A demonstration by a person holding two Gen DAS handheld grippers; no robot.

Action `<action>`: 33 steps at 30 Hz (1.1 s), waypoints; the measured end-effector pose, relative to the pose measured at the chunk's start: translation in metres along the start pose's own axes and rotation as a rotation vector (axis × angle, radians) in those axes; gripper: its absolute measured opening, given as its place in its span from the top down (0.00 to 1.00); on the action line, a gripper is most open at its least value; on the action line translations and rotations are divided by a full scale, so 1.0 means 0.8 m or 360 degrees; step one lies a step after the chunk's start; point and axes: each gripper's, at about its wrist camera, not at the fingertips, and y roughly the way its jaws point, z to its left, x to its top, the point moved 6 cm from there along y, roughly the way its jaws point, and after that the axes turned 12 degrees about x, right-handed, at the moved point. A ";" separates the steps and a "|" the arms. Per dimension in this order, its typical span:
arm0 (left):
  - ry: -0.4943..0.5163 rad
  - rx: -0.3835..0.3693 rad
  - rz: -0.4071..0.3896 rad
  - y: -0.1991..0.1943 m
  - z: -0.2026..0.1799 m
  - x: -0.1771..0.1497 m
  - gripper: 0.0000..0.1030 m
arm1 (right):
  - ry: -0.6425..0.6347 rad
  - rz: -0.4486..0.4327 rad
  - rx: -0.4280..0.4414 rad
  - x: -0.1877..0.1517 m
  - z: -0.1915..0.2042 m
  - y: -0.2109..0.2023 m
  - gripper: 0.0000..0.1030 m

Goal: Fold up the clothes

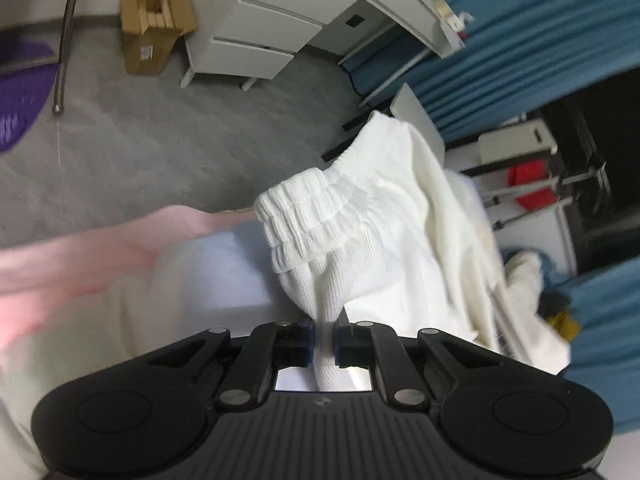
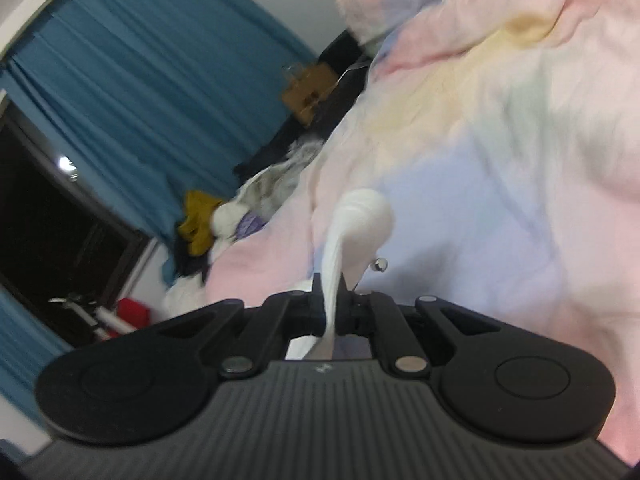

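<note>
While the white garment (image 1: 384, 216) hangs bunched above the pastel bedding (image 1: 80, 256), we see its ribbed cuff (image 1: 304, 216) folded over just ahead of our left gripper (image 1: 325, 334), whose jaws are clamped on a narrow fold of the knit. Our right gripper (image 2: 331, 304) likewise pinches a thin strip of white cloth (image 2: 356, 224), which rises and curls over the bedding (image 2: 500, 140). Farther out we see a cardboard box (image 1: 154, 28) beside white drawers (image 1: 272, 28) on grey carpet (image 1: 160, 140), and blue curtains (image 2: 152, 80).

Bedroom at home: pastel duvet (image 2: 500, 152), blue curtains (image 2: 152, 92), white drawers (image 1: 260, 36), grey carpet (image 1: 160, 140).
</note>
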 end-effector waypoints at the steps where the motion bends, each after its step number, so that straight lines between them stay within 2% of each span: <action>1: 0.0023 0.0010 0.0007 0.002 0.001 -0.002 0.91 | 0.0013 0.0063 -0.0103 -0.007 -0.014 0.004 0.95; 3: 0.0080 0.0014 0.0014 0.012 0.001 0.000 0.89 | 0.0056 0.0194 -0.0276 -0.023 -0.043 0.012 0.95; 6: 0.0147 0.0010 0.0002 0.014 -0.002 -0.002 0.83 | 0.0168 0.0370 -0.0378 -0.047 -0.083 0.028 0.94; 8: 0.0189 0.0011 -0.0005 0.010 -0.004 -0.002 0.77 | 0.0190 0.0384 -0.0357 -0.048 -0.087 0.030 0.93; 10: 0.0266 0.0015 -0.0066 -0.007 -0.008 -0.006 0.74 | 0.0180 0.0365 -0.0343 -0.047 -0.080 0.026 0.92; 12: 0.0348 0.0021 -0.0134 -0.025 -0.013 -0.009 0.56 | 0.0196 0.0302 -0.0338 -0.043 -0.075 0.018 0.90; 13: 0.0389 0.0024 -0.0168 -0.034 -0.015 -0.011 0.52 | 0.0184 0.0266 -0.0350 -0.038 -0.072 0.014 0.89; 15: 0.0470 0.0029 -0.0236 -0.053 -0.020 -0.014 0.41 | 0.0103 0.0189 -0.0406 -0.028 -0.065 0.006 0.74; 16: 0.0511 0.0032 -0.0270 -0.063 -0.023 -0.016 0.39 | 0.0045 0.0156 -0.0435 -0.021 -0.060 0.006 0.69; 18: 0.0591 0.0028 -0.0342 -0.080 -0.032 -0.021 0.30 | -0.0050 0.0111 -0.0437 -0.007 -0.051 0.005 0.50; 20: 0.0669 0.0009 -0.0421 -0.095 -0.049 -0.030 0.25 | -0.0146 0.0084 -0.0391 -0.003 -0.033 0.005 0.43; 24: 0.0809 -0.0052 -0.0549 -0.110 -0.094 -0.053 0.17 | -0.0374 0.0055 -0.0281 0.000 0.012 0.008 0.42; 29: 0.1050 -0.0125 -0.0708 -0.120 -0.166 -0.102 0.06 | -0.0638 0.0110 0.0044 -0.025 0.099 -0.003 0.42; 33: 0.1301 -0.0211 -0.0825 -0.122 -0.227 -0.164 0.00 | -0.0813 0.0206 0.0311 -0.061 0.160 -0.015 0.38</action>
